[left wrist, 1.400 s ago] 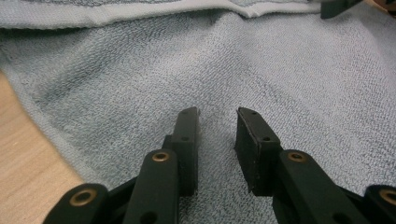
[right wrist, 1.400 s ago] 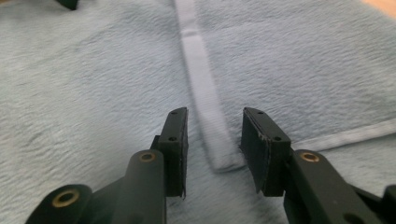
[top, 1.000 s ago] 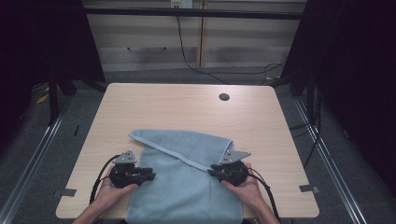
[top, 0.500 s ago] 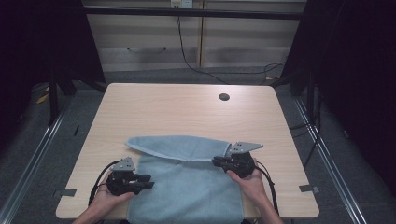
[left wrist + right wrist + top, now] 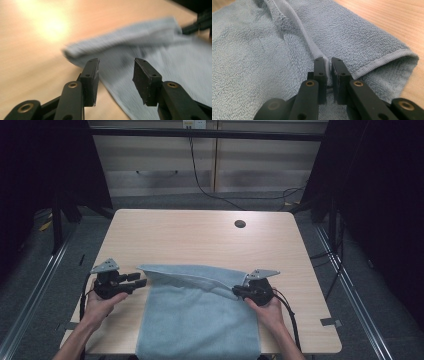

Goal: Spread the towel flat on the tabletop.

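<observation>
This looks like a lab or test room set up for recording, not a home. A plain light wooden table (image 5: 200, 240) with a round cable hole (image 5: 240, 224) near its far right edge stands on grey carpet (image 5: 45, 285). Dark curtains (image 5: 45, 165) hang to the left and right, closing the space in. Metal rails (image 5: 35, 285) run along the floor on both sides. Black cables (image 5: 200, 175) trail down in front of pale cabinets (image 5: 165, 165) at the far wall.
</observation>
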Motion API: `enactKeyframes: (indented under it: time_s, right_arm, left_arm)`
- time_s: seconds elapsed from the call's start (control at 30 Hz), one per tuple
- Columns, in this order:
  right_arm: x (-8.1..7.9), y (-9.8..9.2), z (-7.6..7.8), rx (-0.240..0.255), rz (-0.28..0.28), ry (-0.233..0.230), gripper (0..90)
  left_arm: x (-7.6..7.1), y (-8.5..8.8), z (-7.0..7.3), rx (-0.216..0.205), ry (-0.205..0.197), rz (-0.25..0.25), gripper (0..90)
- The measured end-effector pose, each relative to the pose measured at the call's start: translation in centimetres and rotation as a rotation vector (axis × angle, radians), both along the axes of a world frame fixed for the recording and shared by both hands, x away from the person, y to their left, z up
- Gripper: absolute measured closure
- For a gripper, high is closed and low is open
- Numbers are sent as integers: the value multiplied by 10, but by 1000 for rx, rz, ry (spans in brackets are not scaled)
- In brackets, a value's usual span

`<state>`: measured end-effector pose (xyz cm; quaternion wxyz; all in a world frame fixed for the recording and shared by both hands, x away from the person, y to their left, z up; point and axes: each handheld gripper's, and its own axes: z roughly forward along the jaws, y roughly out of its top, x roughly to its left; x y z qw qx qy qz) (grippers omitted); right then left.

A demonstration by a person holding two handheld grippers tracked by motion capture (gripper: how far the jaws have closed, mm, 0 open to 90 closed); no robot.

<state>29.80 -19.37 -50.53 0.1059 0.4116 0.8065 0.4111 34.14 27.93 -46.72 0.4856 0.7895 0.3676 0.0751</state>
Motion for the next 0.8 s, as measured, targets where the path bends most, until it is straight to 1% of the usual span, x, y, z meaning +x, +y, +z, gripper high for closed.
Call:
enactKeyframes:
  time_s: [0.07, 0.1, 0.13, 0.17, 0.2, 0.23, 0.3, 0.33, 0.37, 0.4, 0.43, 0.47, 0.5, 0.53, 0.57, 0.6, 0.63, 0.67, 0.7, 0.73, 0.77, 0.8]
  right_arm:
    - [-1, -1, 0, 6, -2, 5, 832]
    - [-1, -1, 0, 6, -2, 3, 831]
    - [-1, -1, 0, 6, -2, 3, 831]
    - [-1, -1, 0, 7, -2, 4, 831]
    - [-1, -1, 0, 7, -2, 4, 831]
    - [0, -1, 0, 8, -1, 6, 830]
    - [0, -1, 0, 9, 0, 6, 831]
    - [-1, -1, 0, 7, -1, 6, 831]
    - [-1, -1, 0, 6, 1, 6, 831]
    - [-1, -1, 0, 6, 1, 6, 831]
    - [-1, -1, 0, 6, 2, 6, 830]
    - [-1, -1, 0, 8, 1, 7, 830]
    - [-1, -1, 0, 8, 1, 7, 830]
    - [-1, -1, 1, 8, 6, 2, 830]
    - [-1, -1, 1, 8, 6, 2, 830]
    - [-2, -1, 3, 14, 8, -5, 830]
    - [-2, -1, 3, 14, 8, -5, 830]
    - [-3, -2, 6, 22, 8, -15, 830]
    - [-3, -2, 8, 28, 4, -22, 830]
    - [-4, -2, 10, 35, 1, -27, 830]
    - [-4, -2, 10, 35, 1, -27, 830]
    - [-4, -2, 14, 45, 3, -43, 831]
  left_arm:
    - [8, 5, -2, 11, 6, 15, 515]
    - [11, 7, -3, 24, 2, 30, 503]
    - [14, 10, -4, 21, -6, 48, 503]
    - [17, 11, -6, -2, -4, 55, 483]
    - [20, 11, -8, -1, -7, 58, 483]
    - [23, 11, -12, 14, -7, 65, 464]
    - [29, 10, -20, 20, 5, 77, 460]
    - [30, 10, -21, 16, 1, 73, 445]
    - [32, 9, -23, 0, -3, 67, 438]
    - [33, 7, -23, 7, -12, 58, 438]
    - [36, 4, -22, 35, 5, 42, 426]
    - [37, -2, -19, 41, -28, 34, 400]
    - [37, -2, -19, 41, -28, 34, 416]
    - [36, -5, -16, 43, -53, 20, 422]
    - [36, -9, -14, 52, -51, 9, 422]
    - [36, -12, -12, 65, -61, -2, 401]
    - [36, -14, -11, 84, -74, 1, 401]
    - [36, -16, -11, 69, -78, 11, 423]
    - [36, -16, -11, 69, -78, 11, 450]
    - [35, -17, -11, 63, -87, 12, 515]
    - [33, -19, -10, 64, -103, 6, 515]
    - [32, -21, -9, 53, -103, -9, 602]
